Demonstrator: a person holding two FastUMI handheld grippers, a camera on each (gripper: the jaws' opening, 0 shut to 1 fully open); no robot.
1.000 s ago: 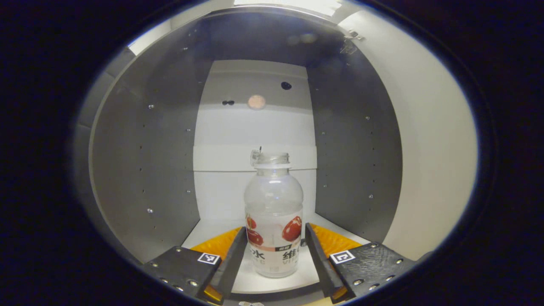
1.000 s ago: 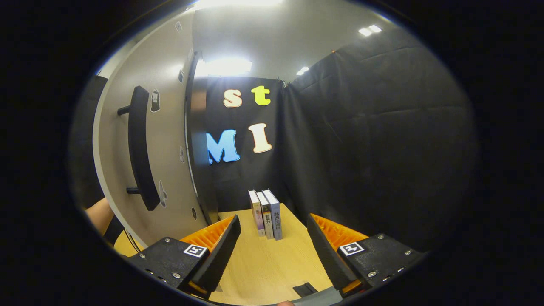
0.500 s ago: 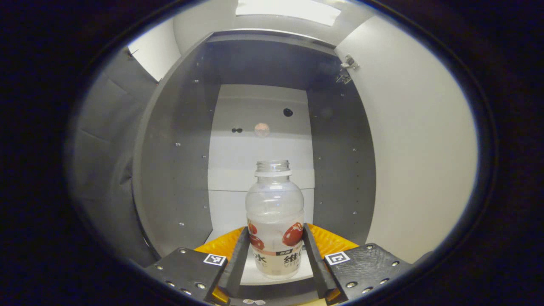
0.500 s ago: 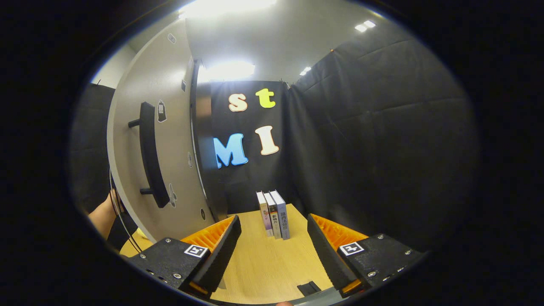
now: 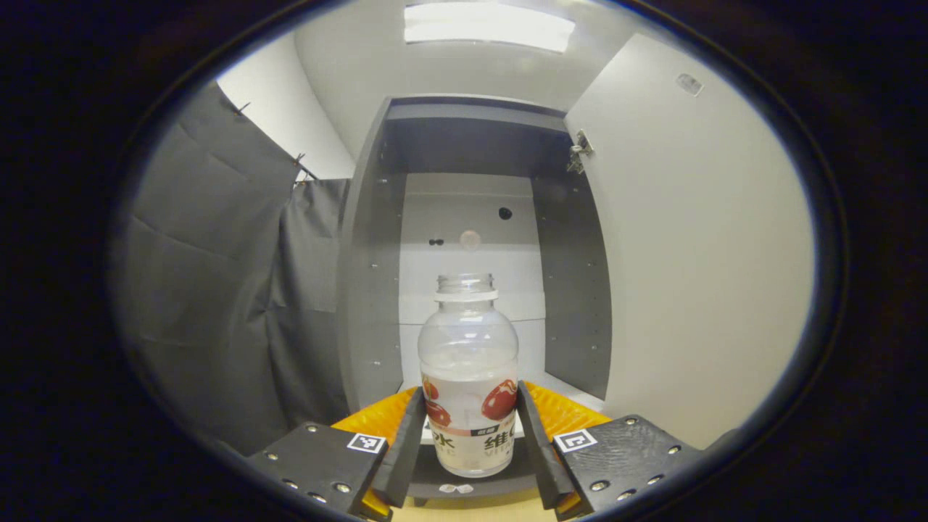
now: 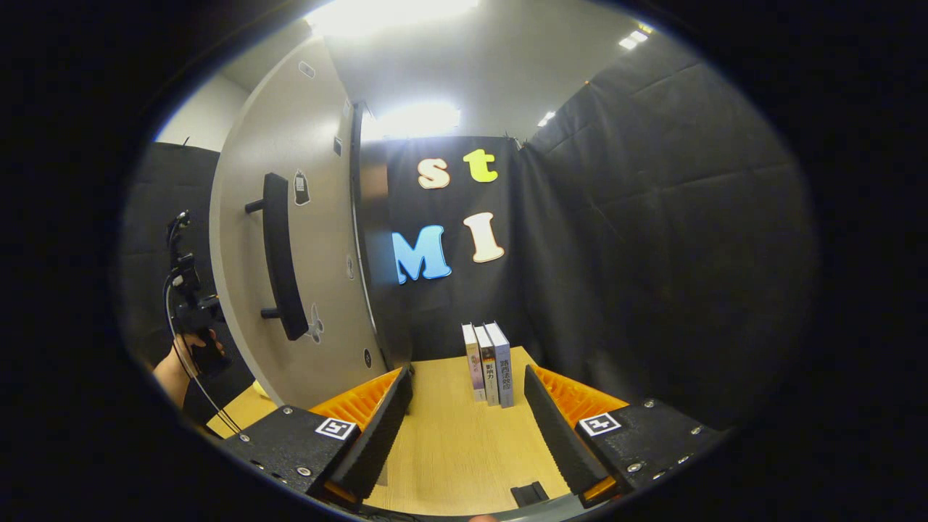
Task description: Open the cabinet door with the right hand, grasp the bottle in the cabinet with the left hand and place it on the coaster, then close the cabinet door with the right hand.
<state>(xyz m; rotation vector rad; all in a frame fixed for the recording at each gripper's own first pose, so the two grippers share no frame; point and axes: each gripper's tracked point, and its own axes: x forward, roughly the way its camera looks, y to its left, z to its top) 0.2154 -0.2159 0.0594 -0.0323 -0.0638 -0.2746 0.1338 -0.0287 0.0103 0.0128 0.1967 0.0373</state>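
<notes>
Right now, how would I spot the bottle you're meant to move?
Find the open grey cabinet with its pale door swung right. In front of it, the left gripper clamps the bottle: clear, capless, with red fruit on its label.

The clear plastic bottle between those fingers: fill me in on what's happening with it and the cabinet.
A person works two handheld grippers. The left gripper is shut on the clear, capless plastic bottle with a red fruit label, holding it upright in front of the open grey cabinet. The white cabinet door with its black bar handle stands open. The right gripper is open, holding nothing, above the wooden table near three upright books.
</notes>
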